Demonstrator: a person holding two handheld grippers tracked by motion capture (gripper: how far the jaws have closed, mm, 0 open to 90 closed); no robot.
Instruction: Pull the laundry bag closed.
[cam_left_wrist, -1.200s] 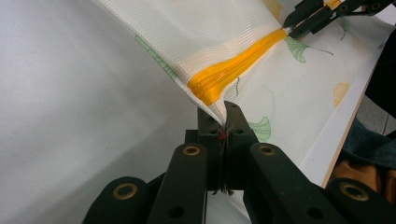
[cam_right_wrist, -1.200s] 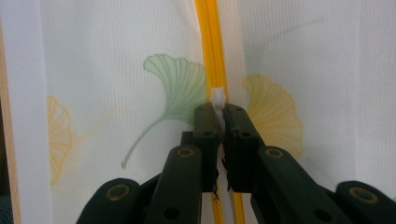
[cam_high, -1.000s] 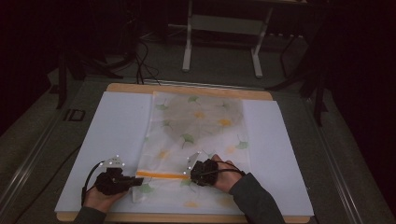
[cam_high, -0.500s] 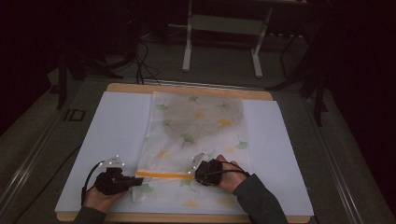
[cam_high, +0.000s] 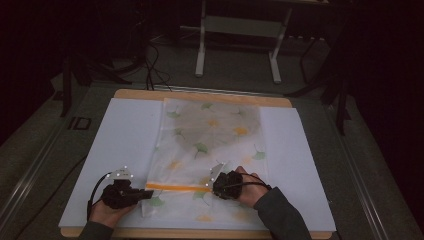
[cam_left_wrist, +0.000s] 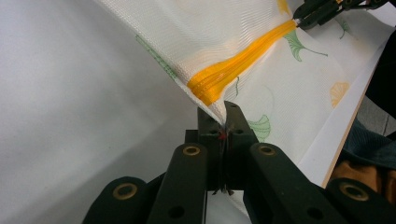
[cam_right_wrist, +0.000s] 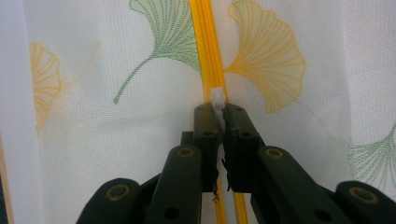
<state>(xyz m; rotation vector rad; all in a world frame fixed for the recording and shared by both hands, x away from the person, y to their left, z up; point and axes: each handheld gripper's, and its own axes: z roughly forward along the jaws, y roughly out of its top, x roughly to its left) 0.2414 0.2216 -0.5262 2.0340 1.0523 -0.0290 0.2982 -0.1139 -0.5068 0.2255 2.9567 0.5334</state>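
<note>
Two grippers on one sheer mesh bag, ginkgo-leaf printed, flat on the white table. My left gripper pinches the bag's edge at the ribbed orange zipper; my right gripper is clamped on the small white zipper pull.

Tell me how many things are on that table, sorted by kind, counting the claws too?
Mesh bag with leaf print and an orange zipper: 1
White sheet covering the table top: 1
Hand-held claws: 2, the left claw shut on the bag's edge, the right claw shut on the white zipper pull
Total: 4
</note>
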